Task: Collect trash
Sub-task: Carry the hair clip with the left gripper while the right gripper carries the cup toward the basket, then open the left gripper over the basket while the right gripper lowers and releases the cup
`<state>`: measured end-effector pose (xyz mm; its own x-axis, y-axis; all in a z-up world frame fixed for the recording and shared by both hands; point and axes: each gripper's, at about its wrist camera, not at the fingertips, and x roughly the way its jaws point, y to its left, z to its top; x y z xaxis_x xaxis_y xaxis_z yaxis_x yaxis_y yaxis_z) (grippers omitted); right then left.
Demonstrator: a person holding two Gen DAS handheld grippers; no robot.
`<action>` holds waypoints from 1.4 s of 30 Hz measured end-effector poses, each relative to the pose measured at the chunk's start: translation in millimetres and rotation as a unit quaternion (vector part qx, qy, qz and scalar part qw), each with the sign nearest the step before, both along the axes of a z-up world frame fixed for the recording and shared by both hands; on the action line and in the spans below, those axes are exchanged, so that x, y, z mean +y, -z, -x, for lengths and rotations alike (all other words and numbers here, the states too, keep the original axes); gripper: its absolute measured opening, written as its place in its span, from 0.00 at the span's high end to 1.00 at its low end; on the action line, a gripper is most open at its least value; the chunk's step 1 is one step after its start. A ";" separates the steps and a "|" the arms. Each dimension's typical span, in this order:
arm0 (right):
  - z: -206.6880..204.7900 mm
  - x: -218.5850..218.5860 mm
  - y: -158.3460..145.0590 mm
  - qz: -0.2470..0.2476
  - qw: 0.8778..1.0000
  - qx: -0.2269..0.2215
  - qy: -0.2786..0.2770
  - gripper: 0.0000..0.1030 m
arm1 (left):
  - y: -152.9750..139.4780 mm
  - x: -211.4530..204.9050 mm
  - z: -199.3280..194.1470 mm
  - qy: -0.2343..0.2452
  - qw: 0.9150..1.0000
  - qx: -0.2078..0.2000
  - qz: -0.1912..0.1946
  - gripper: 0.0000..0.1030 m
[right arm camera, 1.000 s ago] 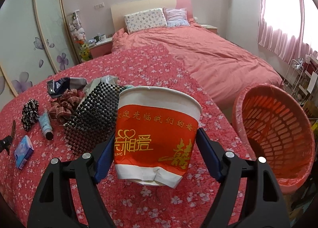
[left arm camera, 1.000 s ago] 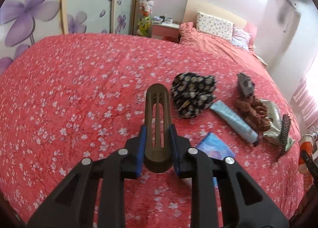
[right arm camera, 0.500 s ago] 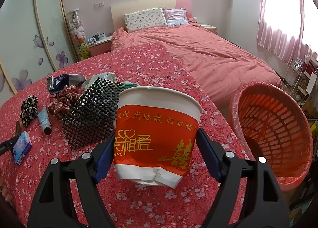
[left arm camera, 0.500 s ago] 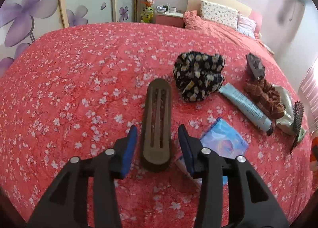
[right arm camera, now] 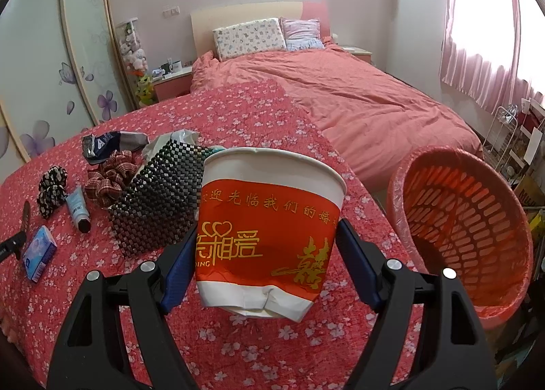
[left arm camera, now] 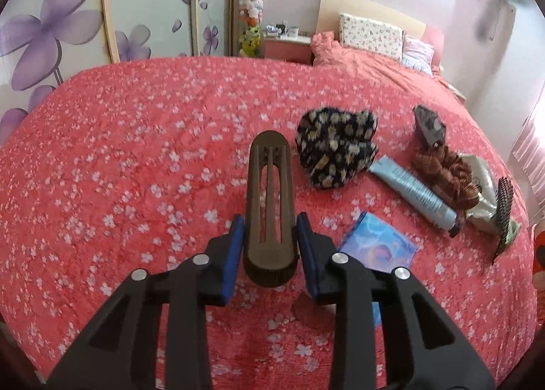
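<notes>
My right gripper [right arm camera: 269, 254] is shut on a red and white paper cup [right arm camera: 269, 237], held above the red floral bedspread. An orange basket [right arm camera: 466, 240] lined with plastic stands just to its right. My left gripper [left arm camera: 270, 247] has its blue pads against a dark brown slotted comb [left arm camera: 270, 206], which points away over the bedspread. The comb also shows at the left edge of the right wrist view [right arm camera: 25, 216].
On the bedspread [left arm camera: 119, 158] lie a black floral scrunchie [left arm camera: 335, 148], a blue tube [left arm camera: 414, 192], a blue tissue pack [left arm camera: 376, 247], a brown scrunchie [left arm camera: 442, 172], a crumpled wrapper [left arm camera: 429, 124] and a black brush [left arm camera: 504, 213]. A black checkered mat [right arm camera: 156, 202] lies by the cup.
My left gripper opened around the comb half a second ago and has closed on it again. My right gripper holds the cup steady near the basket.
</notes>
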<state>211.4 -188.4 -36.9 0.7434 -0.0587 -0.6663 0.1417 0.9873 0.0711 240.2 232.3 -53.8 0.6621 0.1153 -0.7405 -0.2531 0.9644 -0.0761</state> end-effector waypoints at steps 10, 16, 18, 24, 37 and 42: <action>8.2 -3.5 -12.8 -0.005 1.000 -0.024 -0.005 0.25 | -41.2 -19.3 7.6 0.026 0.999 -0.042 0.002 0.69; 16.3 -8.9 -27.5 -0.005 0.999 -0.051 -0.007 0.25 | -67.8 -60.1 9.4 0.071 0.995 -0.068 0.004 0.69; 20.0 -13.2 -31.7 -0.008 0.998 -0.059 -0.007 0.25 | -74.8 -72.7 9.2 0.086 0.994 -0.074 0.006 0.69; 29.1 -26.2 -39.7 -0.012 0.997 -0.079 -0.001 0.25 | -92.0 -120.8 9.3 0.133 0.987 -0.092 0.013 0.69; 52.8 -64.2 -55.0 0.013 0.993 -0.112 0.038 0.25 | -99.8 -225.3 3.2 0.231 0.967 -0.104 0.040 0.69; 59.6 -87.4 -54.1 0.013 0.991 -0.115 0.064 0.25 | -95.1 -269.5 2.7 0.271 0.956 -0.099 0.049 0.69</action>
<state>151.7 -275.8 17.3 0.8607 -0.1769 -0.4774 0.2486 0.9643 0.0908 237.5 -37.2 41.3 0.7337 -0.3476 -0.5838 0.3102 0.9358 -0.1673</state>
